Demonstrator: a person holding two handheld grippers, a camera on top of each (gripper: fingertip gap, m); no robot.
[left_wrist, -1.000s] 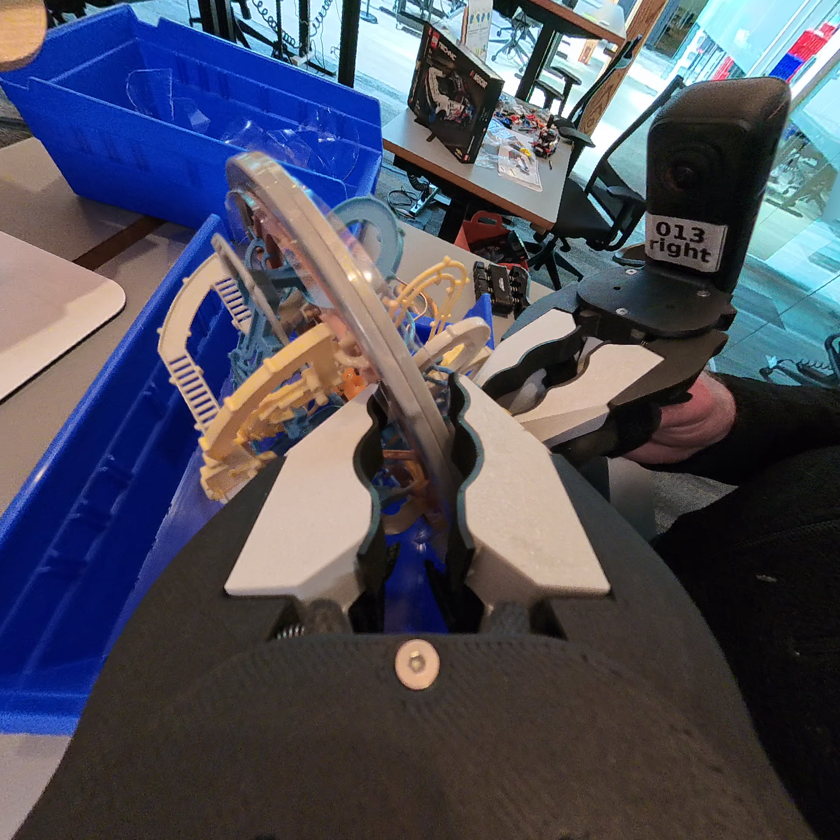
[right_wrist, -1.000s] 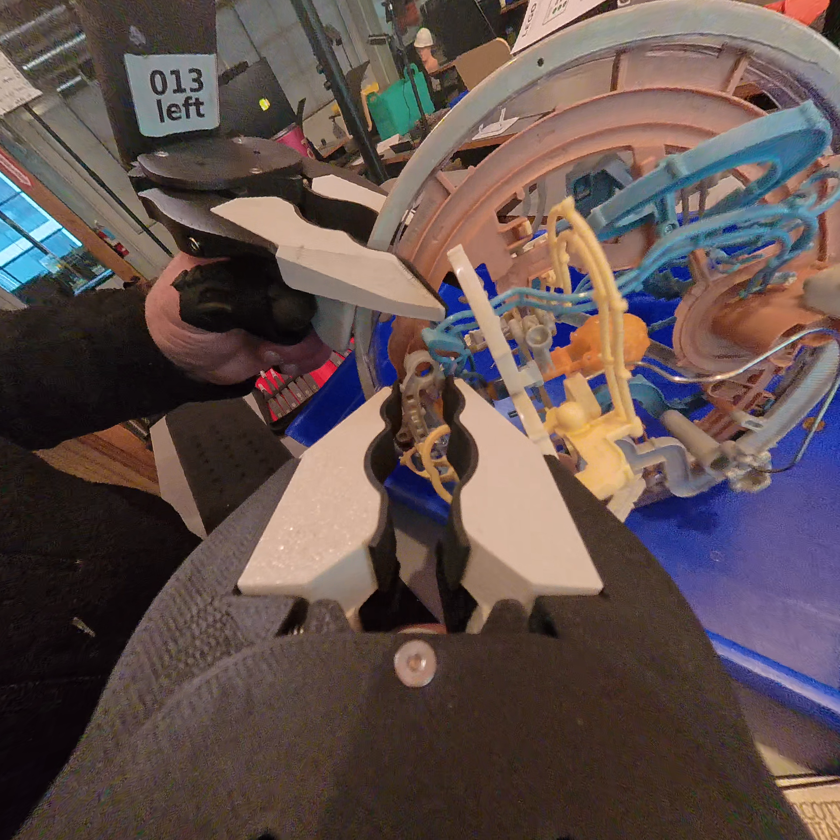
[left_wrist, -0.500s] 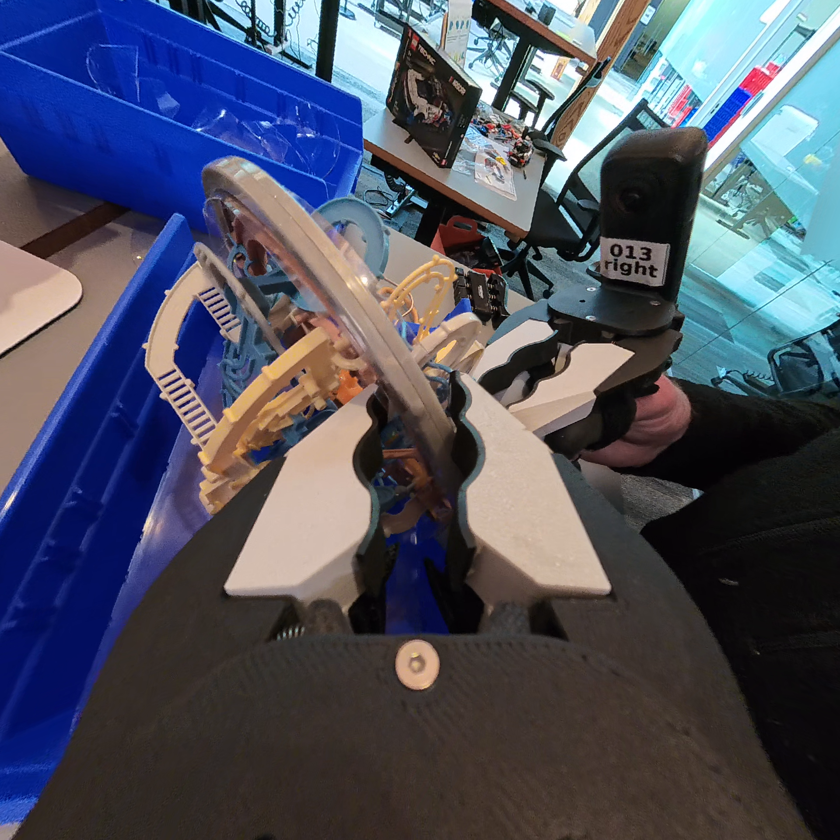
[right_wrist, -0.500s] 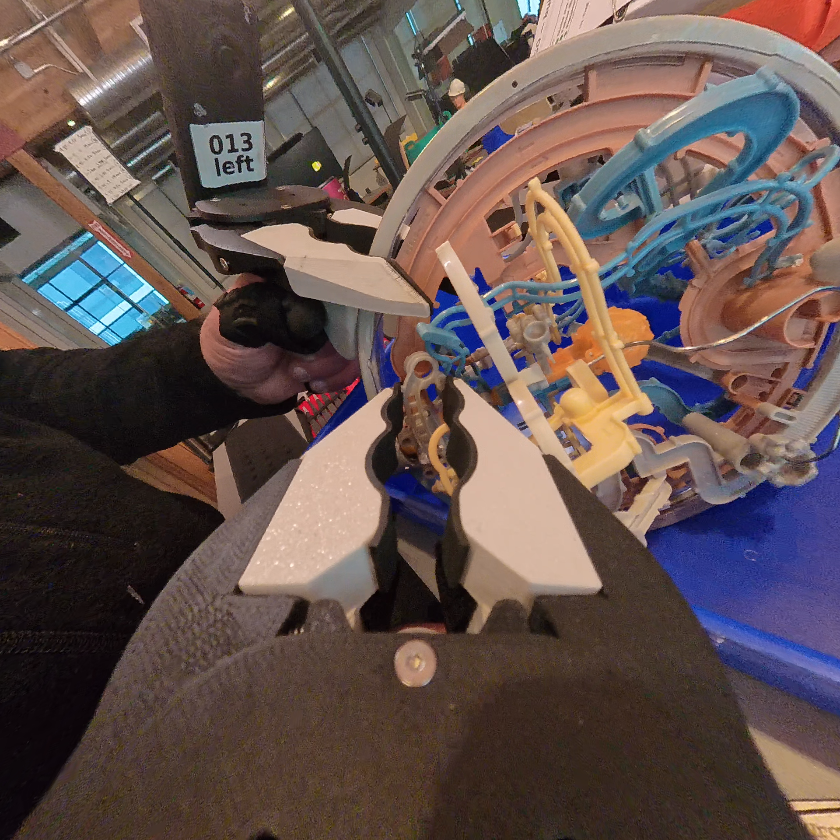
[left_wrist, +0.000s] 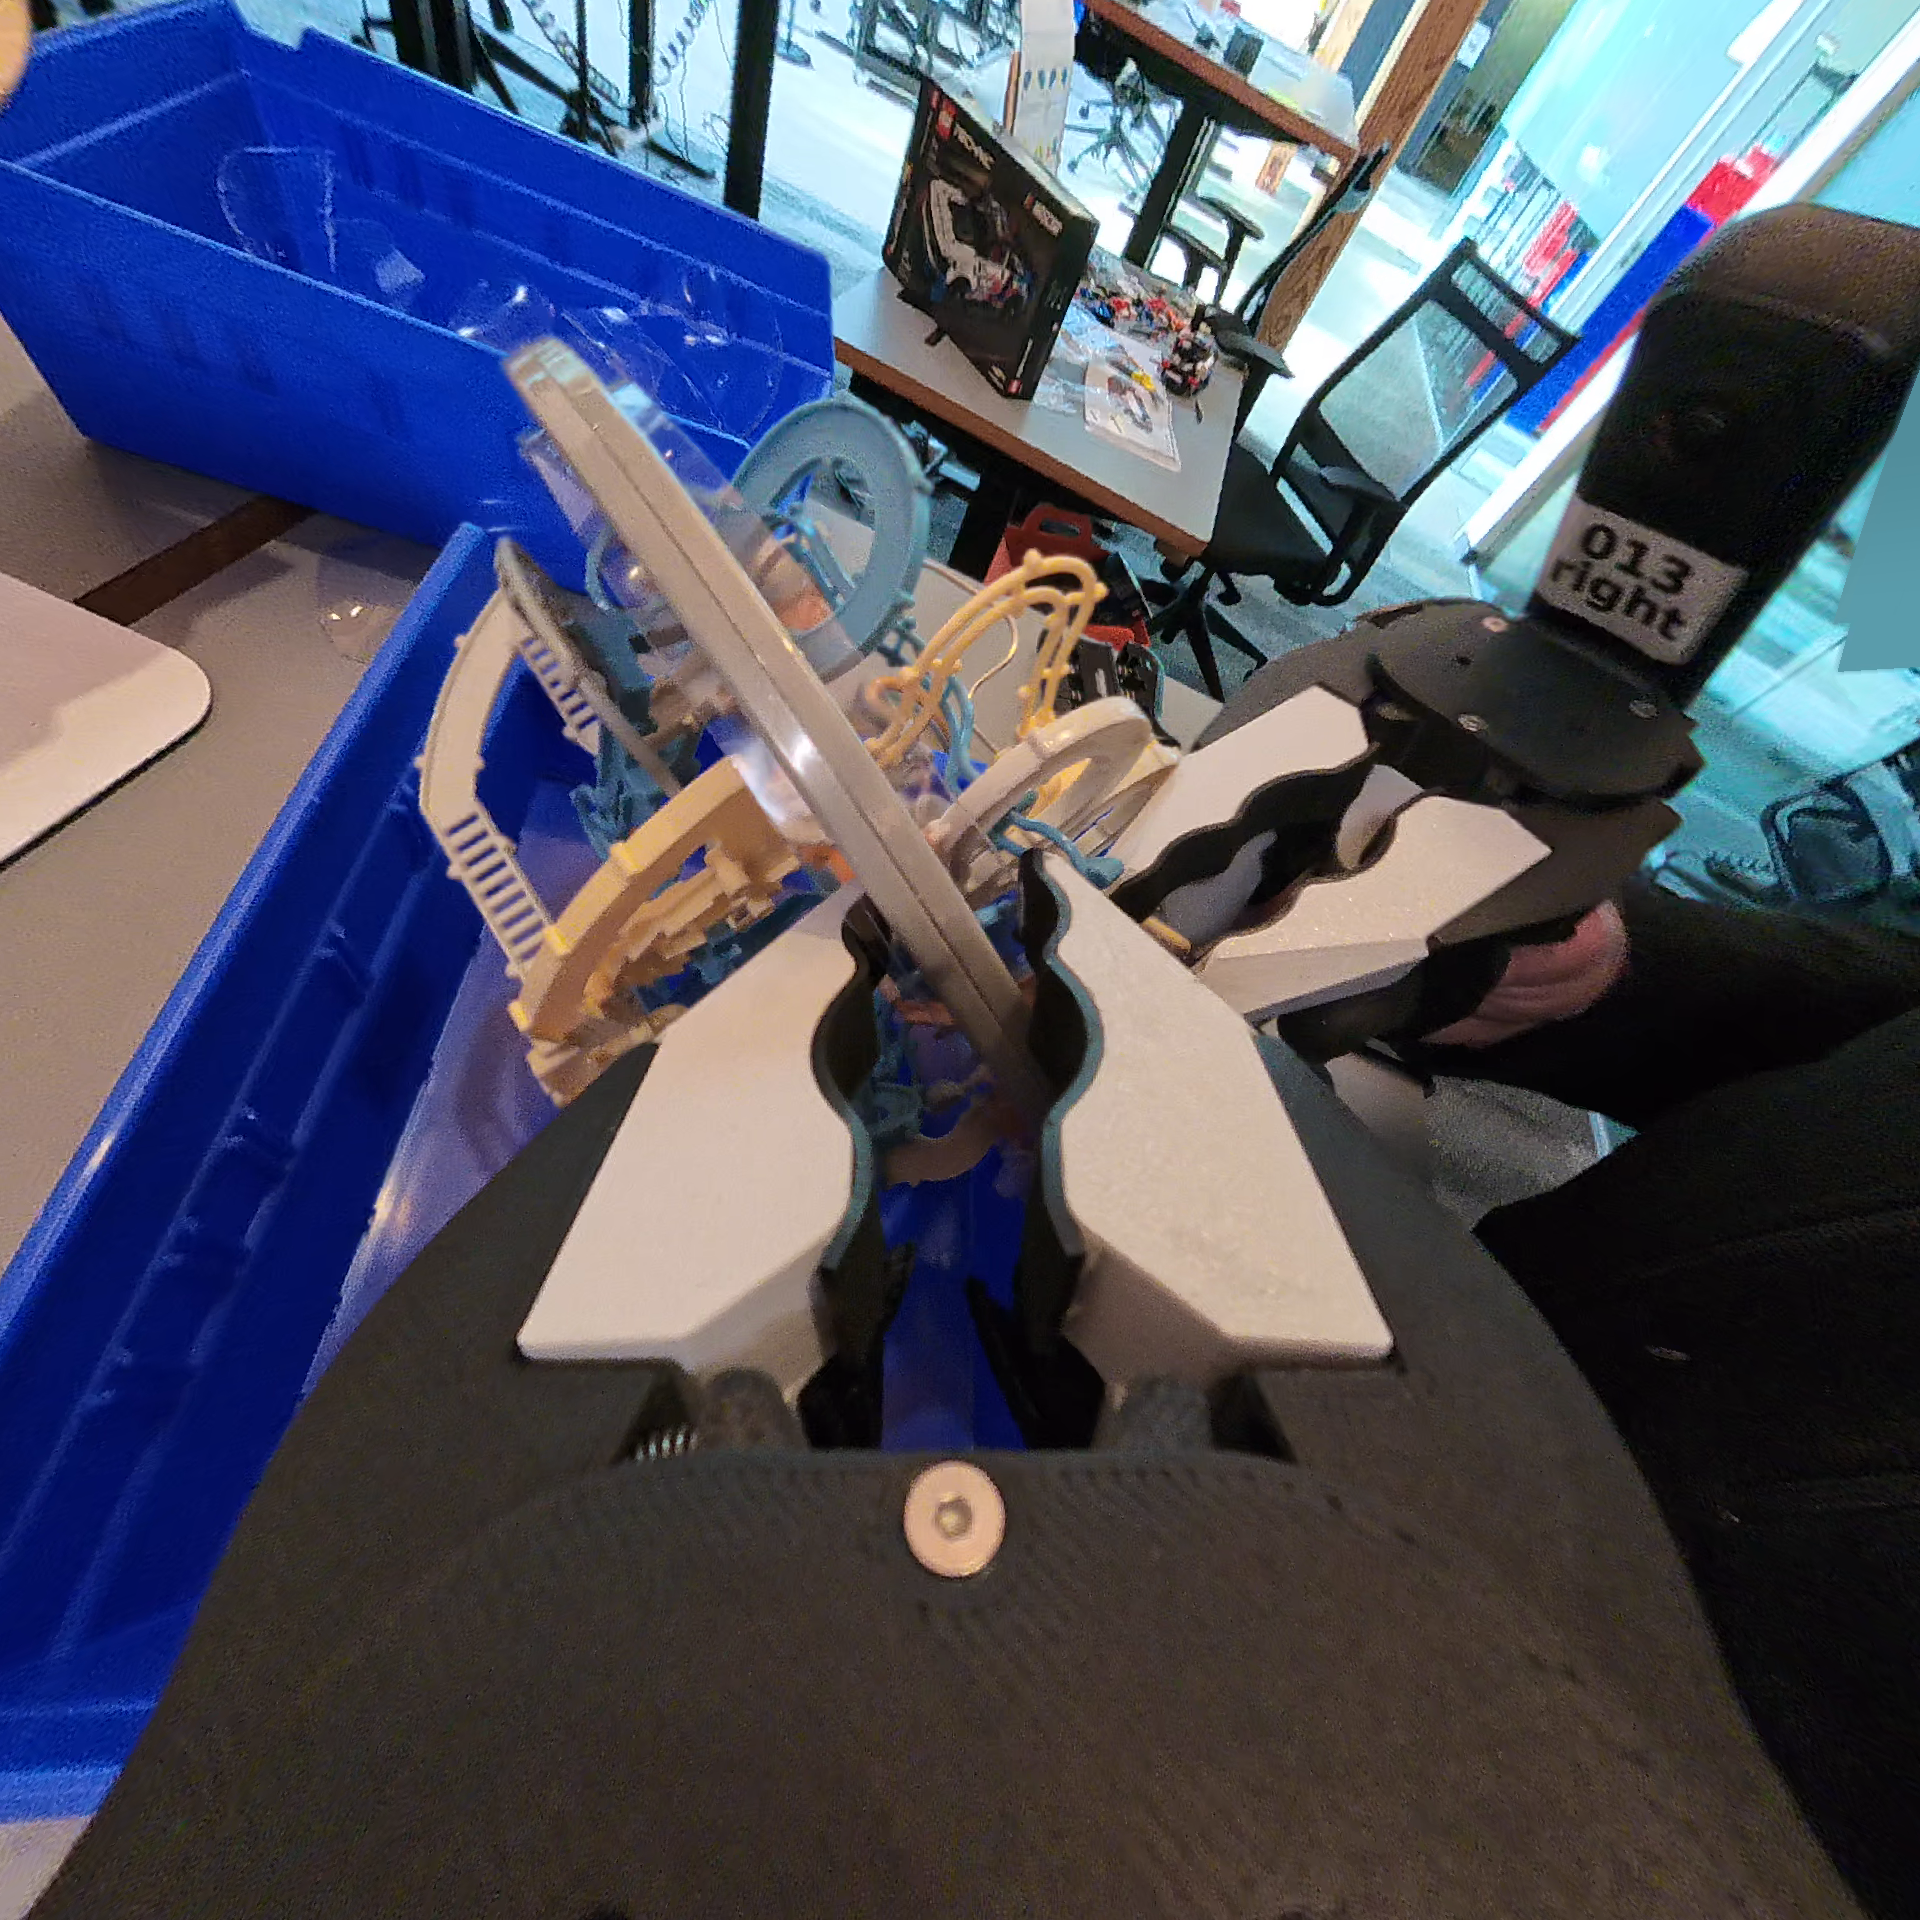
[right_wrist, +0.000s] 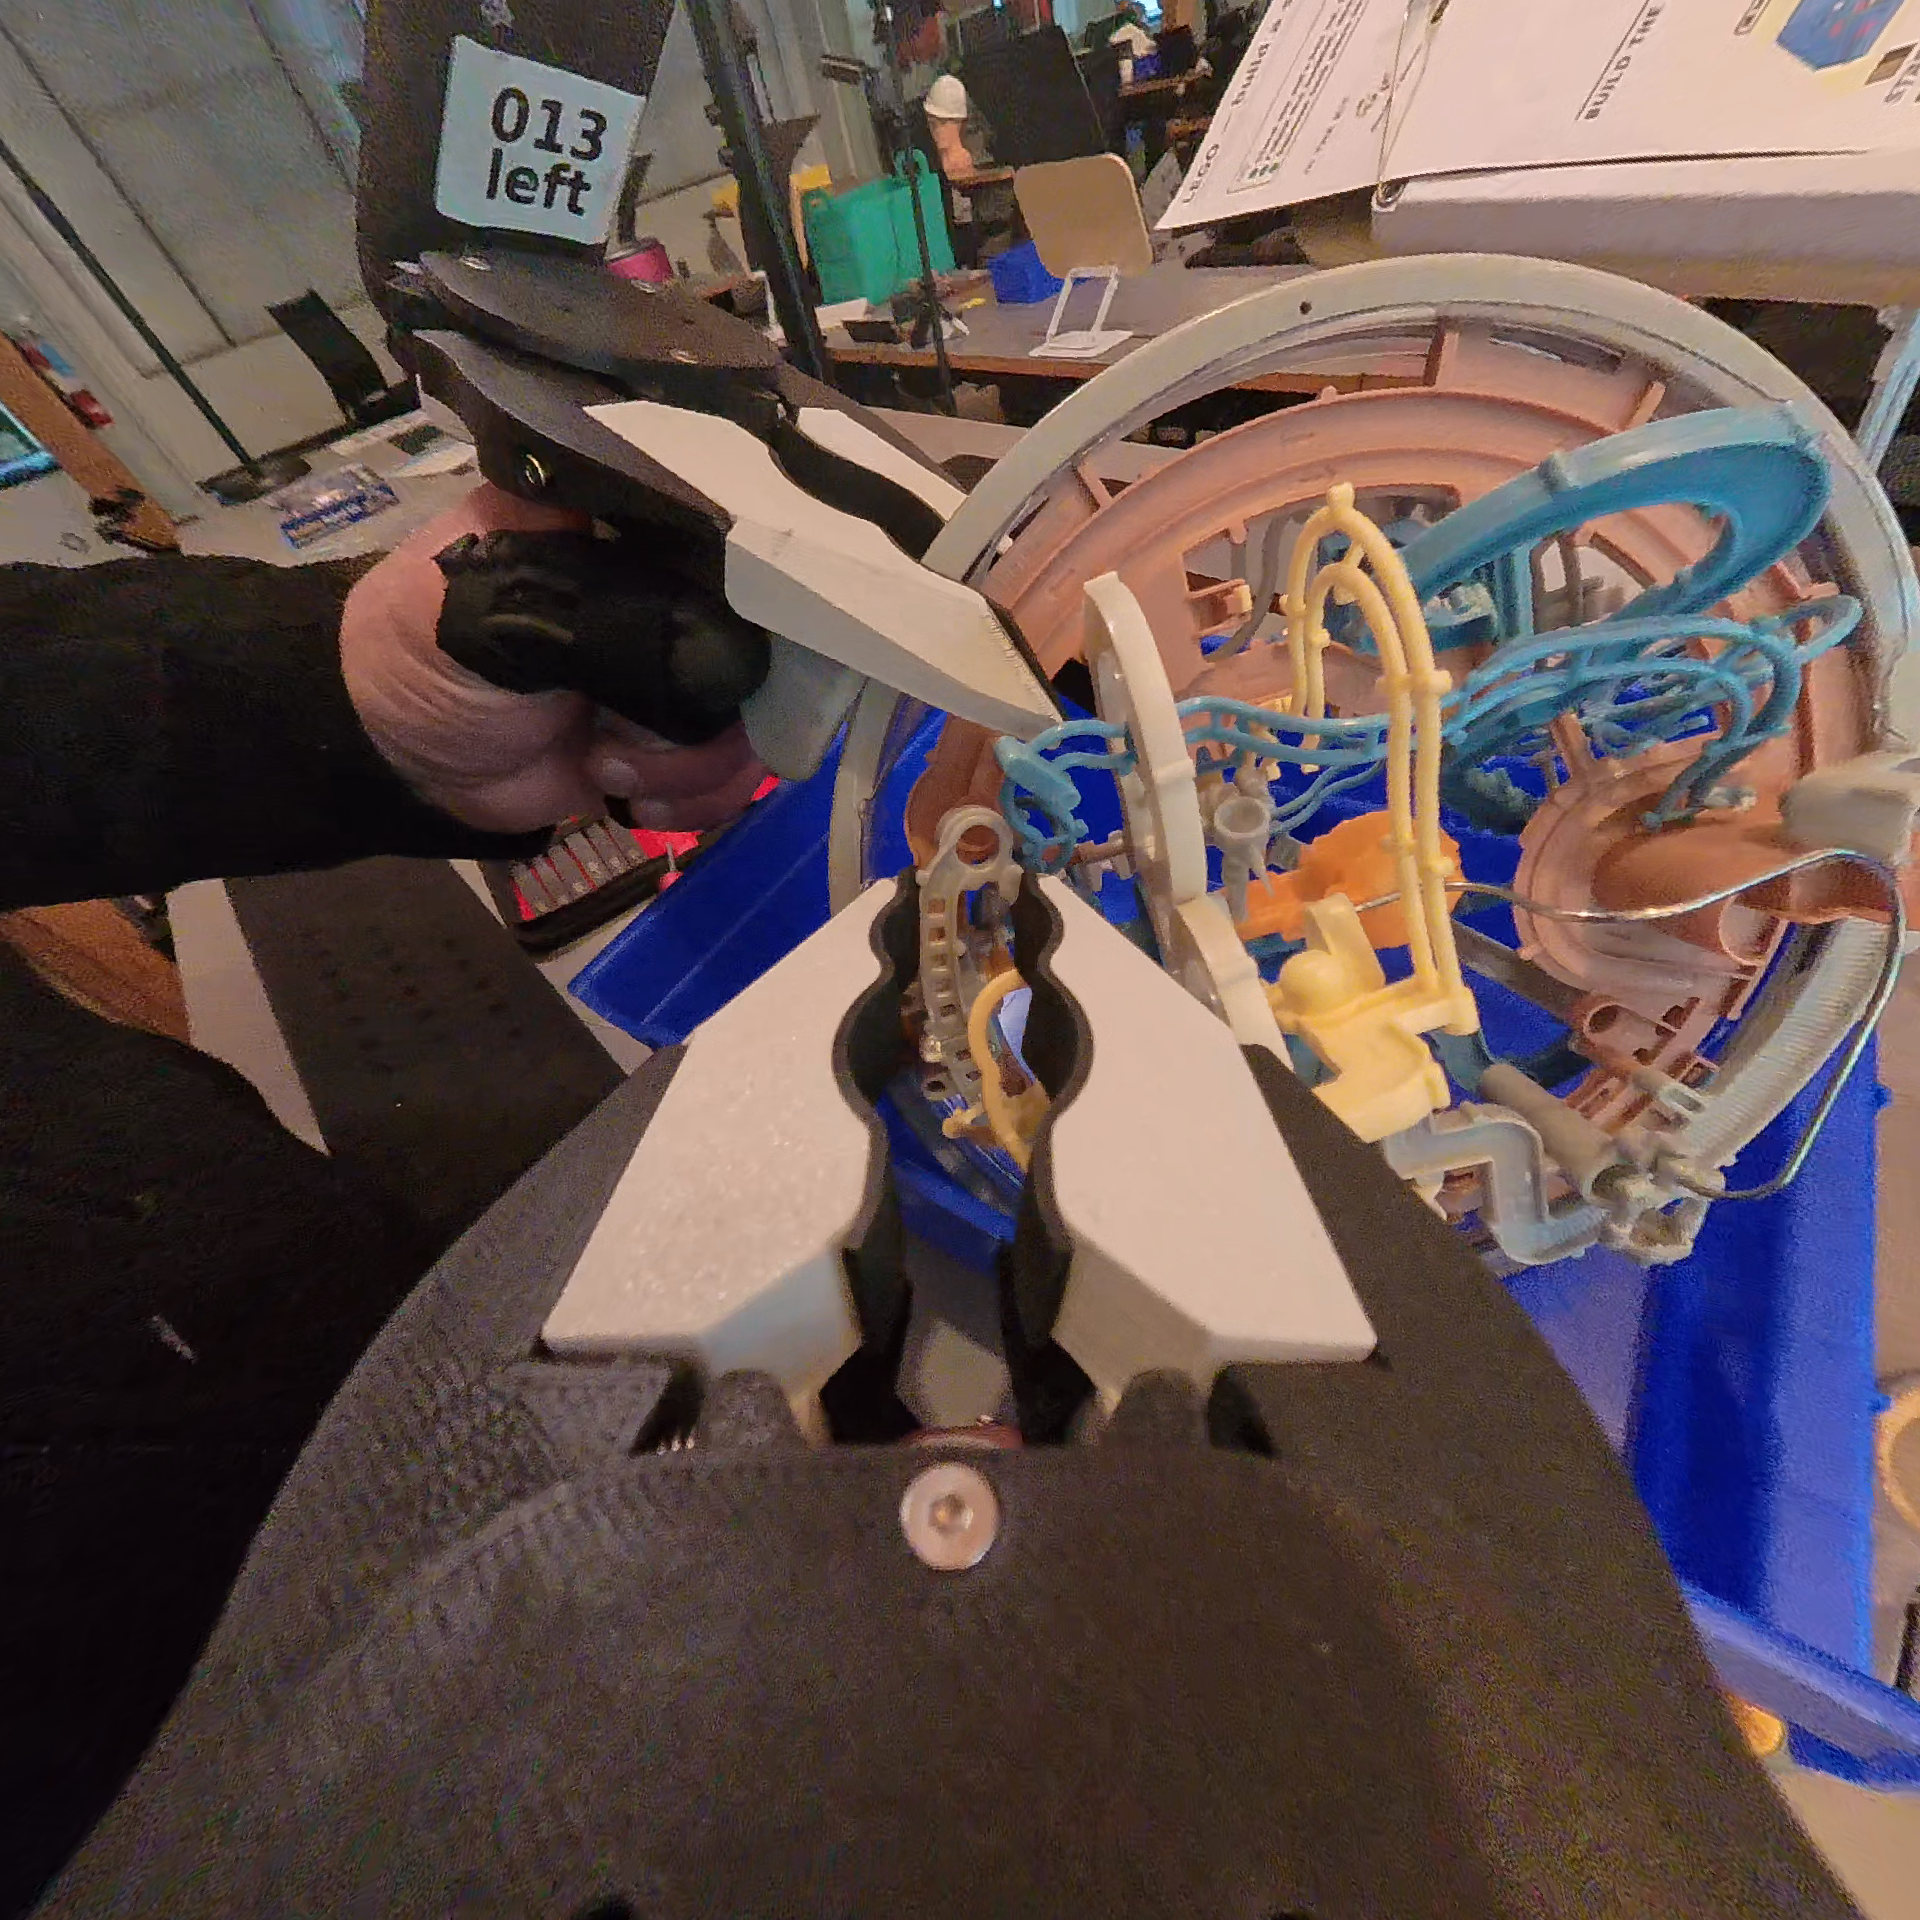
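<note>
Both hand-held grippers (left_wrist: 951, 914) (right_wrist: 971, 935) tilted slightly, still clamping maze ball (right_wrist: 1455, 727), labelled.

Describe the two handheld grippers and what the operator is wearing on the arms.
Both the left gripper and right gripper have textured black printed bodies, pale grey wedge fingers with wavy black pads, a silver screw and a white-labelled black camera post. Sleeves are black.

blocked: maze tracks (right_wrist: 1351, 831) crowd bin (left_wrist: 208, 1039) | right gripper (left_wrist: 1226, 883) close beside | free: left bin floor
</note>
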